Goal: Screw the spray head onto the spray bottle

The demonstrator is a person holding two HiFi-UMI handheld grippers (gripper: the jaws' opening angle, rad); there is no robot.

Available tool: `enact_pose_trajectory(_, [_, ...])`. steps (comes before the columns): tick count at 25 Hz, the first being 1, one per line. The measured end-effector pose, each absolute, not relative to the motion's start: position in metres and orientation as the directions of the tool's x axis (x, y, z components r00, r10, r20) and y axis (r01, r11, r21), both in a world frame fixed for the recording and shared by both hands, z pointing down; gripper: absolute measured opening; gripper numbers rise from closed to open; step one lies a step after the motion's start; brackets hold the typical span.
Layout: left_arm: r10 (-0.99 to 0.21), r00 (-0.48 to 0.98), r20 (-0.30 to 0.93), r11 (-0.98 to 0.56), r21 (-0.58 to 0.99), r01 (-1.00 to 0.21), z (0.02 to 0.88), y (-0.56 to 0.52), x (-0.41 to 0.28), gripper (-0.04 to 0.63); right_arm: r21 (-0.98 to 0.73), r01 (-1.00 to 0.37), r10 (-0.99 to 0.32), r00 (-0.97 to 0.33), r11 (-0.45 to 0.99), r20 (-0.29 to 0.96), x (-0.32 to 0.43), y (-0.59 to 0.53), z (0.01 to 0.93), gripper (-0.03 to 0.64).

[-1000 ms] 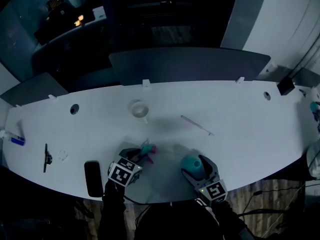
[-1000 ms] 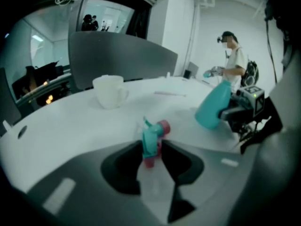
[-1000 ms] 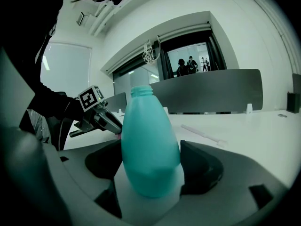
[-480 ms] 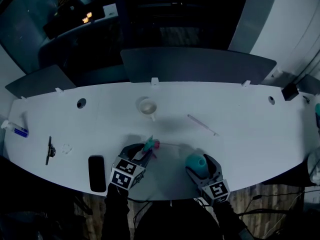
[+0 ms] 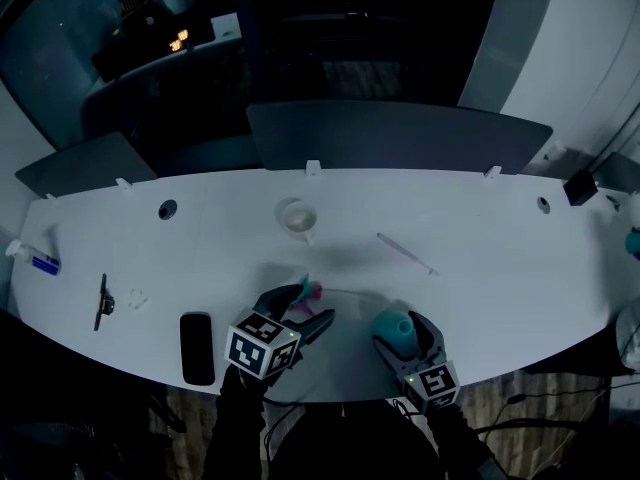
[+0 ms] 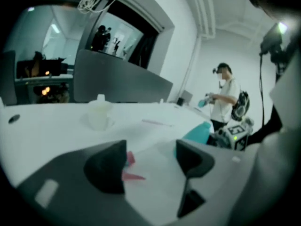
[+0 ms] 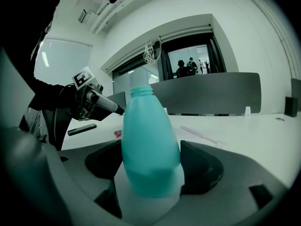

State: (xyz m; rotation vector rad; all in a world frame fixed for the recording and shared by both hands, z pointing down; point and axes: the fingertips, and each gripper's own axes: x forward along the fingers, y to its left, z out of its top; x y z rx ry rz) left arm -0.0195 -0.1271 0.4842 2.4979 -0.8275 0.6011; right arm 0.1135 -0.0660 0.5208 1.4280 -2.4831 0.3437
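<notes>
The spray head (image 5: pixel 307 291) lay on the table (image 5: pixel 480 258), its pink trigger just beside one finger of the left gripper (image 5: pixel 303 308). Those fingers, pinching it a second before, were now spreading off it. It had been let go before it was mounted, so it probably needed a fresh grip. The spray bottle (image 7: pixel 149 145) stood upright nearby, pinched in the right gripper (image 5: pixel 400 334).

Spray bottle (image 7: pixel 150 140): teal. Spray head (image 5: pixel 311 290): pink and teal. Table (image 5: pixel 480 258): white. Cubes on left gripper (image 5: pixel 300 308) and right gripper (image 5: pixel 397 330): black-and-white square markers. Flat slab (image 5: pixel 197 348): black.
</notes>
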Motion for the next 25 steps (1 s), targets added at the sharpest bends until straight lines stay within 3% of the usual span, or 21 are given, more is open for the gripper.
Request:
enact_pose_trajectory(6, [-0.357, 0.689, 0.631, -0.609, 0.402, -0.683, 0.529, -0.087, 0.005, 0.330, -0.072, -0.869, -0.808, -0.483, 0.490, 0.337, 0.114, -0.067, 0.521, 0.367])
enact_pose_trajectory(13, [-0.366, 0.716, 0.594, -0.583, 0.453, -0.674, 0.533, -0.092, 0.012, 0.330, -0.068, -0.865, -0.805, -0.489, 0.497, 0.336, 0.113, -0.067, 0.521, 0.367])
enact_pose_trajectory(20, [-0.464, 0.579, 0.671, -0.585, 0.260, -0.769, 0.540, -0.105, 0.000, 0.330, -0.070, -0.867, -0.808, -0.487, 0.494, 0.333, 0.112, -0.068, 0.521, 0.367])
enact_pose_trajectory(23, [-0.447, 0.573, 0.687, -0.591, 0.255, -0.766, 0.545, -0.105, 0.000, 0.330, -0.076, -0.872, -0.814, -0.481, 0.484, 0.326, 0.113, -0.068, 0.521, 0.367])
enact_pose_trajectory(25, [-0.513, 0.527, 0.678, -0.540, 0.222, -0.812, 0.541, -0.112, -0.010, 0.330, -0.075, -0.870, -0.813, -0.482, 0.486, 0.327, 0.113, -0.067, 0.521, 0.367])
